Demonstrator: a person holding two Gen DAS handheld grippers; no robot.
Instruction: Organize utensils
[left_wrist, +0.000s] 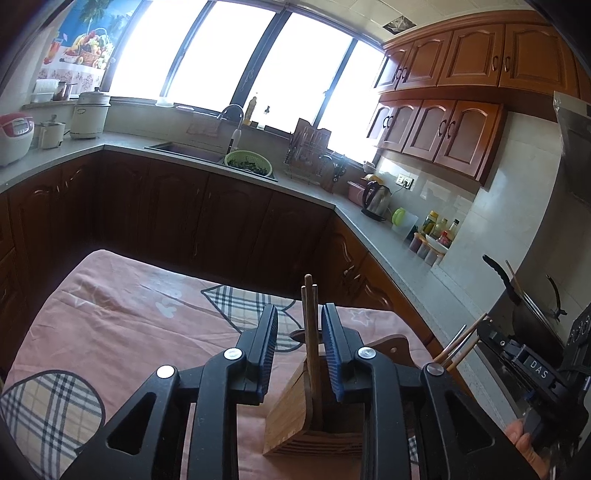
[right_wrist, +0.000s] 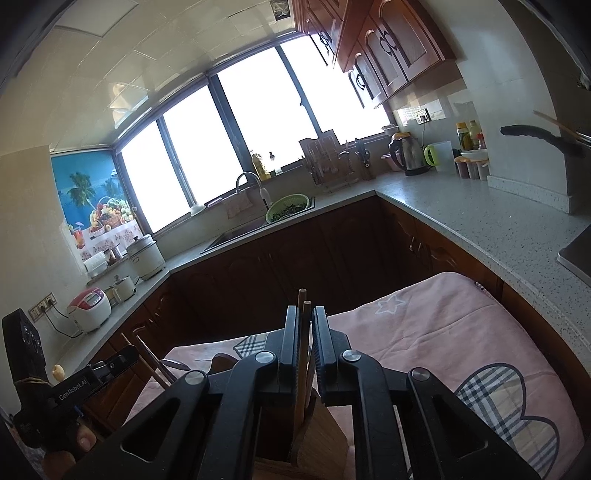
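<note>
Your left hand-held gripper (left_wrist: 299, 334) stood open, its blue pads (left_wrist: 271, 343) spread well apart on either side of the chopsticks (left_wrist: 309, 332) without touching them, as far as its own view showed. Those chopsticks stood nearly upright, their lower ends down in a compartment of the wooden holder (left_wrist: 295, 424), which rested on the pink cloth (left_wrist: 129, 325) covering the surface. So for that hand the sticks lay straight ahead, between the fingers, long axis close to vertical.

Moving right, your right hand-held gripper (right_wrist: 305, 332) was closed on a pair of chopsticks (right_wrist: 303, 354), jaws nearly together with only the sticks between them. The sticks ran along the fingers, tips past the fingertips, lower ends reaching down toward the holder (right_wrist: 317, 435) just below. Whether they had already seated in a compartment, you could not tell from this view.

I judge the right hand was nearer to finishing a placement: its sticks were in line with the holder's opening, and the move turned on keeping them upright while going straight down.
</note>
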